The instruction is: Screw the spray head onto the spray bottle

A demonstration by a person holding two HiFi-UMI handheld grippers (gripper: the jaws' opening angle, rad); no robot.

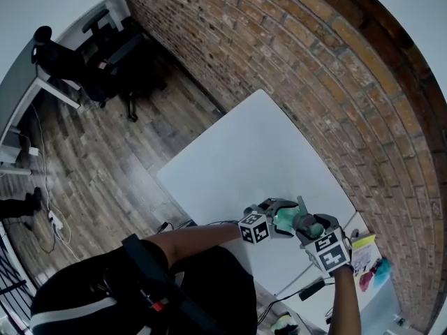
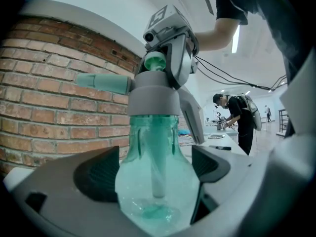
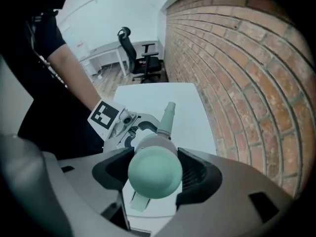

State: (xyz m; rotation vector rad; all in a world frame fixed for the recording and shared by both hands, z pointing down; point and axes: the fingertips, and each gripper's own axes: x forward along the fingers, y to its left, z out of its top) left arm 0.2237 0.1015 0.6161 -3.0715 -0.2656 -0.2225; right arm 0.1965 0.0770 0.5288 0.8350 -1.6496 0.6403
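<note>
A white table (image 1: 251, 152) stands on the wood-plank floor (image 1: 105, 166), one edge along the brick wall (image 1: 314, 54).

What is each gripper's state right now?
Left tongs: closed on the translucent green plastic spray bottle.
Right tongs: closed on the grey-and-green plastic spray head.

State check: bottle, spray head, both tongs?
spray bottle: upright, gripped round its body.
spray head: sitting on the bottle neck, nozzle pointing sideways; how tight it is can't be told.
left tongs: shut on the spray bottle.
right tongs: shut on the spray head, coming from above.
</note>
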